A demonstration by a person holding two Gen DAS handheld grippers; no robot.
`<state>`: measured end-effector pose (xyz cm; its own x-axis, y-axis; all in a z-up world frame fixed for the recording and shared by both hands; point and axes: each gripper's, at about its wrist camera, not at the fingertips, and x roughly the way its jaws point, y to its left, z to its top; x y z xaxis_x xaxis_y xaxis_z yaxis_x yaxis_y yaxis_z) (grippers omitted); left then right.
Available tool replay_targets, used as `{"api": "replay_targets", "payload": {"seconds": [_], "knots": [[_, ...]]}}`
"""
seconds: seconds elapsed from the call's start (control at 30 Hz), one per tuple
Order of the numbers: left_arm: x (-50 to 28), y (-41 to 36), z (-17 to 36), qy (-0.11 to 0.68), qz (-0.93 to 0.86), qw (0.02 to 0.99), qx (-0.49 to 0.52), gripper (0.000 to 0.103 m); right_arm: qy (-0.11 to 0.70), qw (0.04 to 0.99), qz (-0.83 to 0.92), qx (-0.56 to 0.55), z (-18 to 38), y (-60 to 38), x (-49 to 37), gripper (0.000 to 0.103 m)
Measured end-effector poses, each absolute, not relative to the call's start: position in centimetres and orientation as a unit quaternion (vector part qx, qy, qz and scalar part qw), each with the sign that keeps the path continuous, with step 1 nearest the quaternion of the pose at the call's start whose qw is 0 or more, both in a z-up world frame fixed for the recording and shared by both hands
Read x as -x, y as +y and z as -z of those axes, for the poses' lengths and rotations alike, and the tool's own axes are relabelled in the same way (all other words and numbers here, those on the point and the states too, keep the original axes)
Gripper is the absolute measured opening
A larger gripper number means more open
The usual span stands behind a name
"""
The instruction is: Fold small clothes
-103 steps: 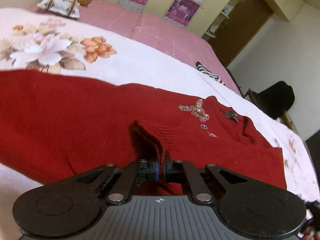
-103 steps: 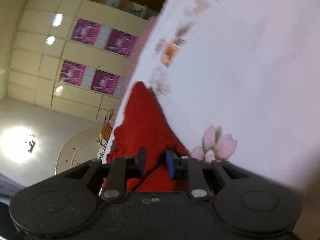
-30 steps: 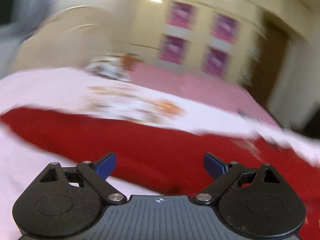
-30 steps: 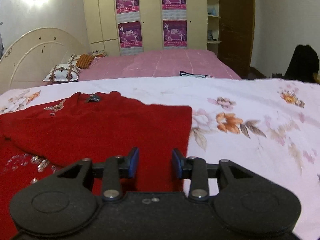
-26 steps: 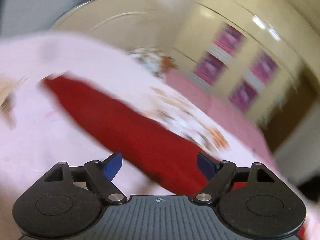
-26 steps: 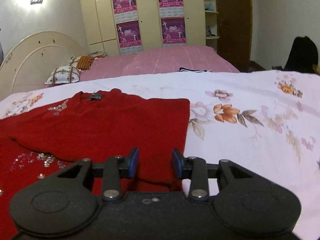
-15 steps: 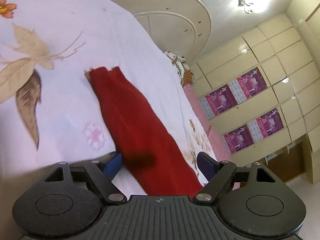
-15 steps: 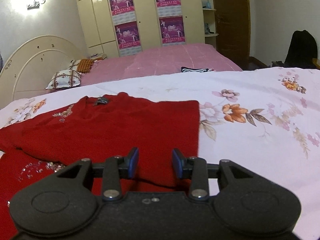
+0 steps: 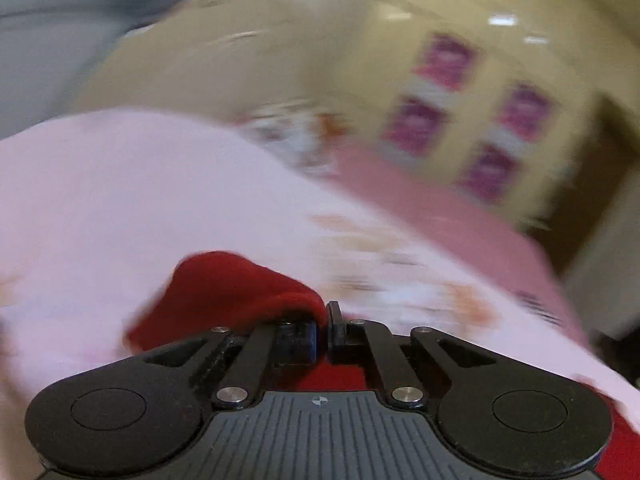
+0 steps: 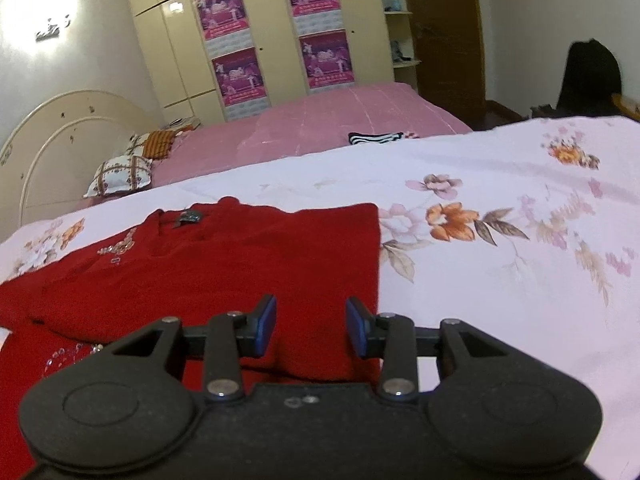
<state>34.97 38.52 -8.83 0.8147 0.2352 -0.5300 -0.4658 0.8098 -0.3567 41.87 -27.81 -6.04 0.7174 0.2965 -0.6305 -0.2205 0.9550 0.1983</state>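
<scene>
Left gripper (image 9: 323, 326): its fingers had just been closing and stood together, clamped on a fold of the red sweater's sleeve (image 9: 236, 292); the view was blurred.
Sleeve: bunched up just ahead and to the left of the left fingers, lying on the floral bedspread (image 9: 120, 200).
Right gripper (image 10: 311, 326): fingers apart with red knit between them; whether the pads pressed the cloth I could not tell.
Red sweater (image 10: 224, 256): spread flat on the bedspread ahead of the right fingers and to their left, its straight side edge running forward just past the right finger.
Sweater neck: far end from the right fingers, with a dark tag (image 10: 188, 216) and beaded trim (image 10: 118, 248) to its left.
Pillow (image 10: 120, 176): well beyond the sweater, on the pink bed (image 10: 320, 120).
</scene>
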Motion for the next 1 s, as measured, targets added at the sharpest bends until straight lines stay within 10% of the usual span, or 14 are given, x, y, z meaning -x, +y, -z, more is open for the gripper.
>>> {"api": "replay_targets", "payload": {"seconds": [0.43, 0.87, 0.9, 0.97, 1.0], "knots": [[-45.6, 4.4, 10.1, 0.334, 0.065, 0.938, 0.064, 0.004, 0.345, 0.919, -0.151, -0.116, 5.1, -28.4, -40.9, 0.038], [-44.7, -1.1, 10.0, 0.361, 0.089, 0.927, -0.040, 0.006, 0.382, 0.851, -0.248, -0.262, 7.2, -24.0, -44.5, 0.052], [-44.2, -1.2, 9.8, 0.360, 0.095, 0.927, -0.046, 0.013, 0.384, 0.843, -0.249, -0.281, 7.5, -23.9, -44.8, 0.052], [-43.1, -0.9, 9.3, 0.356, 0.126, 0.925, -0.041, 0.084, 0.392, 0.829, -0.249, -0.312, 8.1, -24.2, -45.2, 0.052], [-42.3, -0.5, 9.0, 0.343, 0.137, 0.929, -0.030, 0.091, 0.396, 0.824, -0.248, -0.321, 8.4, -24.5, -45.4, 0.053]]}}
